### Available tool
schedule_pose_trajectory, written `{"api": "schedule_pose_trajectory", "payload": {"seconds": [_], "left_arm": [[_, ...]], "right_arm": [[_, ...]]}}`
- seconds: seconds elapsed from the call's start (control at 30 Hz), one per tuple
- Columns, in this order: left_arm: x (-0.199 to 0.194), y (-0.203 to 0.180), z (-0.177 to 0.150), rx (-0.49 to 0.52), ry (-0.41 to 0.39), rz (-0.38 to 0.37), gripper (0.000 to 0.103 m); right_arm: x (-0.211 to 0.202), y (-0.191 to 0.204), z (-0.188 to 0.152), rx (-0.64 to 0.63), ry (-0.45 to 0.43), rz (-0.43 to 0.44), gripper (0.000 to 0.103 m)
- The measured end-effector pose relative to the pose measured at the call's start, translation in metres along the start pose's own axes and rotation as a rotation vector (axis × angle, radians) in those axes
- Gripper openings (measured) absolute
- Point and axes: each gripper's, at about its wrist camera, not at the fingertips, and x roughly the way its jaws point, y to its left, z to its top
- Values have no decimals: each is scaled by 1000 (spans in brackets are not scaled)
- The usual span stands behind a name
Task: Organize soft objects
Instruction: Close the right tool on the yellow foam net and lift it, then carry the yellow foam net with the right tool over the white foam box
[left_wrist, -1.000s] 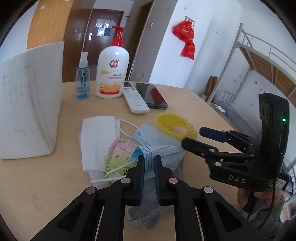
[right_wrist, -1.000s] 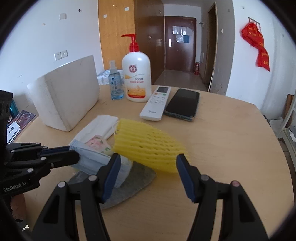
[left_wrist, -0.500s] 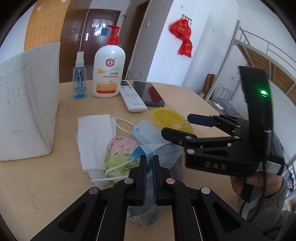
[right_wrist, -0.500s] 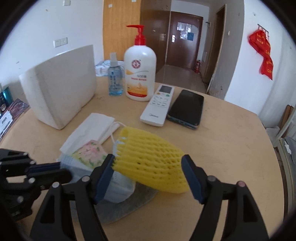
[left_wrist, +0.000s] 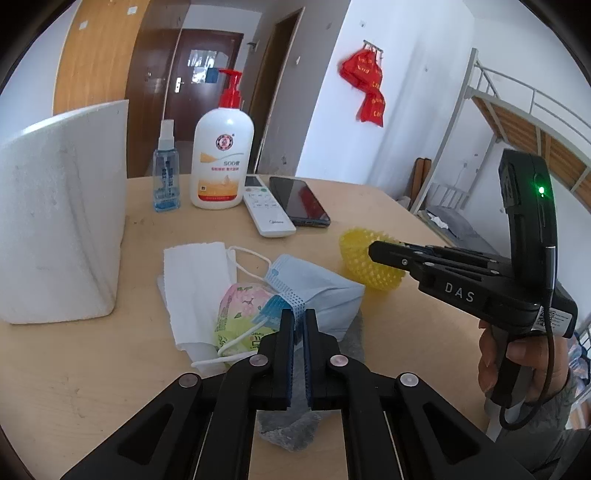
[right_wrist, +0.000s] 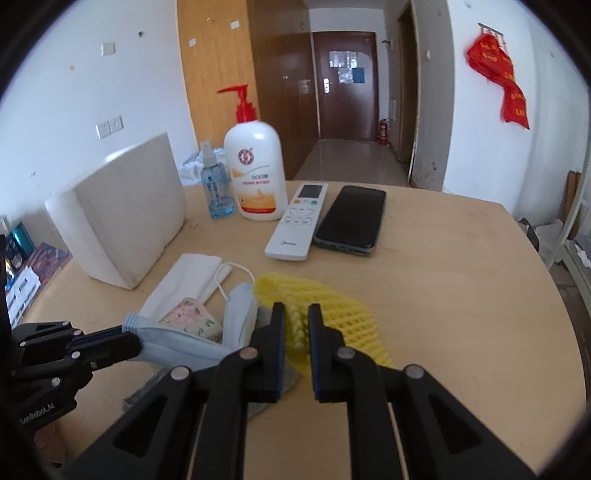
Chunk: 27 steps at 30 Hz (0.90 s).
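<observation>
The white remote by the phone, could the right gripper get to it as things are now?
Probably not yet. The right gripper has just been closing and is shut on the yellow foam net, so it is occupied. The remote lies open on the table ahead with nothing over it; only the net needs releasing first.

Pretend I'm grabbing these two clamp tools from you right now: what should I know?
Left gripper: shut on the blue face mask, which lies over the floral tissue pack and a grey cloth.
Right gripper: jaws have just closed, pinching the yellow foam net beside the mask.
White folded tissue lies loose on the table by the foam block.
Done: both items gripped. Left: nothing looks sorted yet; where they go isn't shown.
</observation>
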Motion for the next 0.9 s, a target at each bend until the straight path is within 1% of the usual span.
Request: {"api": "schedule_pose_trajectory", "payload": {"seconds": [0.13, 0.2, 0.27, 0.3, 0.37, 0.43, 0.53, 0.6, 0.73, 0.9], "left_arm": [[-7, -1, 3, -9, -27, -5, 4], [-9, -3, 4, -5, -35, 1, 4], [-9, -5, 4, -3, -35, 0, 4], [-10, -5, 4, -5, -39, -1, 4], [-13, -7, 5, 0, -51, -4, 4], [-19, -10, 8, 4, -70, -7, 3], [-28, -15, 11, 10, -95, -12, 3], [-34, -17, 13, 14, -114, -12, 3], [-46, -23, 19, 24, -145, -8, 3], [-68, -29, 25, 36, -204, 0, 2]], "right_arm": [[-10, -4, -2, 40, -17, 5, 13], [-14, -4, -4, 33, -25, 1, 13], [-17, -6, -7, 48, -34, 49, 13], [-18, -7, -9, 61, -34, 48, 13], [-23, -7, -11, 60, -59, 6, 12], [-28, -10, -12, 81, -72, 22, 12], [-40, -12, -11, 84, -99, 0, 12], [-48, -12, -11, 87, -107, 14, 12], [-62, -8, -13, 93, -141, 14, 12], [-77, -5, -15, 100, -167, 35, 12]]}}
